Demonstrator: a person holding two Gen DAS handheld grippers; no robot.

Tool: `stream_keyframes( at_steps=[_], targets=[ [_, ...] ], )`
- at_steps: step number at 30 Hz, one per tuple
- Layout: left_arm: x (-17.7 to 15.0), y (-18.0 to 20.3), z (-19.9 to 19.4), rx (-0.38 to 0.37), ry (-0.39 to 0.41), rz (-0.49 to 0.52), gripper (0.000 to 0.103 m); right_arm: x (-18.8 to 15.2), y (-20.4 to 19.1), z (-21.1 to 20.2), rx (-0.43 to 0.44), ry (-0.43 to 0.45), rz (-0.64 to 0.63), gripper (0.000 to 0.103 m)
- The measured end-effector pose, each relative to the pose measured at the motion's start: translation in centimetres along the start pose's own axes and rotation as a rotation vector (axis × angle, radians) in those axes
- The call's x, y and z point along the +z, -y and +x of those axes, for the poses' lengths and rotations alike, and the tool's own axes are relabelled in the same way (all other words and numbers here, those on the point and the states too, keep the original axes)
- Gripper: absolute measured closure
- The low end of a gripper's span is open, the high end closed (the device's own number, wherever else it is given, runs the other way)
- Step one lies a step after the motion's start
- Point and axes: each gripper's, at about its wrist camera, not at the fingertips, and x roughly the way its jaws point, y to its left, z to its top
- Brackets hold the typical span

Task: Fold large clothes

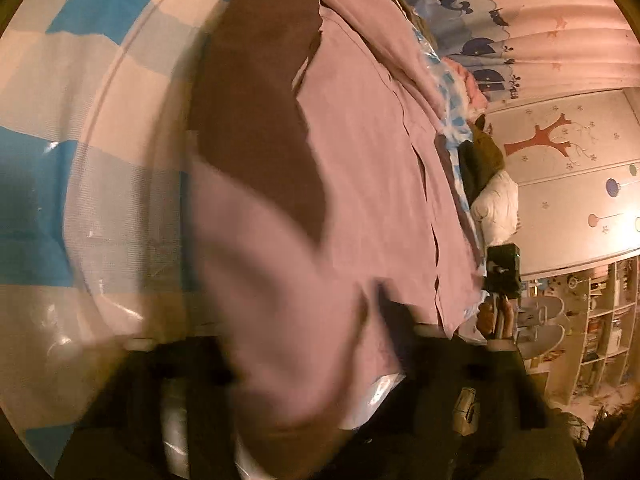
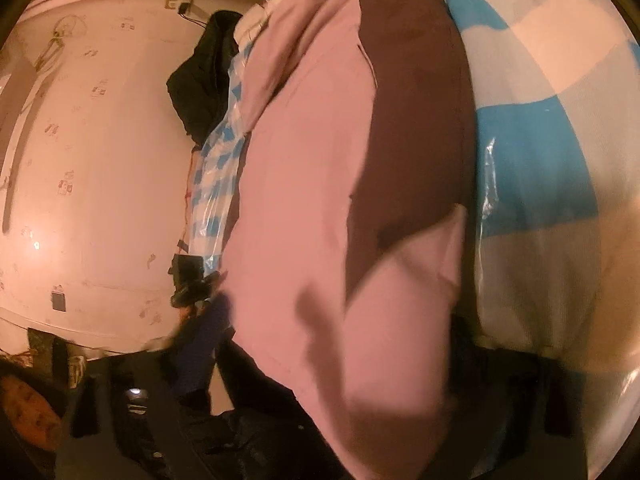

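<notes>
A large pink garment [image 1: 372, 168] with a dark brown panel [image 1: 260, 120] lies on a blue-and-white checked sheet [image 1: 80, 92]. In the left wrist view a blurred pink fold [image 1: 280, 320] runs down between the dark fingers [image 1: 184, 380] of my left gripper [image 1: 304, 360], which looks shut on it. In the right wrist view the same pink garment [image 2: 312, 200] with its brown panel [image 2: 416, 120] fills the middle, and a pink fold [image 2: 384, 360] hangs over my right gripper [image 2: 360, 420], which looks shut on the cloth. The fingertips are hidden by fabric.
Clear plastic covers the checked sheet [image 2: 540, 160]. A whale-print curtain [image 1: 500, 12] and a painted wardrobe [image 1: 568, 168] stand at the right of the left view, with shelves [image 1: 600, 320] below. A dark jacket [image 2: 204, 84] lies beside a pale wall [image 2: 100, 160]. The other gripper [image 1: 502, 268] shows beyond the garment's edge.
</notes>
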Motion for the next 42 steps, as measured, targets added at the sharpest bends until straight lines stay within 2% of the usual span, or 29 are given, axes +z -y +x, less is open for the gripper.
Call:
stream_keyframes(
  at_steps=[1, 2, 5, 9, 12, 15, 16, 18, 22, 23, 25, 26, 27, 28, 29, 32, 36, 42],
  targets=[
    [0.1, 0.1, -0.3, 0.008, 0.008, 0.001, 0.080, -0.3, 0.2, -0.5, 0.003, 0.030, 0.015, 0.078],
    [0.4, 0.3, -0.5, 0.014, 0.013, 0.005, 0.084, -0.5, 0.1, -0.8, 0.006, 0.050, 0.013, 0.079],
    [0.8, 1.7, -1.2, 0.037, 0.030, 0.011, 0.086, -0.9, -0.9, -1.1, 0.008, 0.089, -0.001, 0.081],
    [1.3, 4.1, -3.4, -0.003, 0.075, 0.053, 0.088, -0.8, -3.8, -2.0, 0.054, 0.140, -0.061, 0.082],
    [0.6, 5.8, -4.8, -0.012, 0.074, 0.098, 0.089, -1.5, -5.2, -2.0, 0.056, 0.109, -0.098, 0.083],
    [-0.4, 4.9, -5.0, -0.008, 0.016, 0.097, 0.088, -2.4, -3.6, -1.4, 0.027, 0.036, -0.065, 0.080],
    [-0.6, 4.1, -4.8, 0.003, -0.003, 0.082, 0.086, -2.6, -2.6, -1.3, 0.012, 0.025, -0.041, 0.078],
    [-0.9, 1.9, -4.0, 0.026, -0.035, 0.013, 0.073, -2.9, -0.9, -0.8, -0.003, -0.002, 0.003, 0.072],
    [-1.6, -0.3, -3.0, 0.019, -0.052, -0.051, 0.043, -3.3, 0.6, -0.3, 0.044, 0.006, 0.045, 0.070],
    [-1.7, -0.2, -2.5, 0.028, -0.061, -0.045, 0.039, -3.4, 0.5, -0.1, 0.038, 0.005, 0.042, 0.069],
    [-2.1, 0.3, -1.8, 0.072, -0.066, -0.013, 0.039, -3.6, 0.6, -0.3, 0.023, 0.006, 0.036, 0.069],
    [-2.1, 0.8, -1.6, 0.078, -0.054, 0.002, 0.049, -3.6, 0.4, -0.6, 0.001, 0.019, 0.018, 0.072],
    [-2.3, 1.0, -1.7, 0.088, -0.044, 0.011, 0.062, -3.6, 0.2, -1.0, -0.010, 0.032, 0.008, 0.079],
    [-2.3, 1.3, -1.9, 0.099, -0.035, 0.015, 0.081, -3.7, -0.3, -0.8, -0.022, 0.055, 0.000, 0.080],
    [-2.3, 1.5, -2.3, 0.093, -0.021, 0.018, 0.085, -4.0, -0.8, -1.0, -0.030, 0.075, -0.015, 0.083],
    [-2.9, 3.3, -4.0, 0.103, 0.025, 0.060, 0.090, -5.0, -2.2, -1.6, -0.007, 0.120, -0.034, 0.087],
    [-4.3, 5.5, -7.3, 0.064, 0.069, 0.099, 0.091, -7.1, -4.3, -3.7, 0.039, 0.152, -0.086, 0.087],
    [-8.6, 6.6, -11.5, 0.016, 0.090, 0.124, 0.091, -10.7, -5.7, -6.8, 0.065, 0.158, -0.121, 0.087]
  ],
)
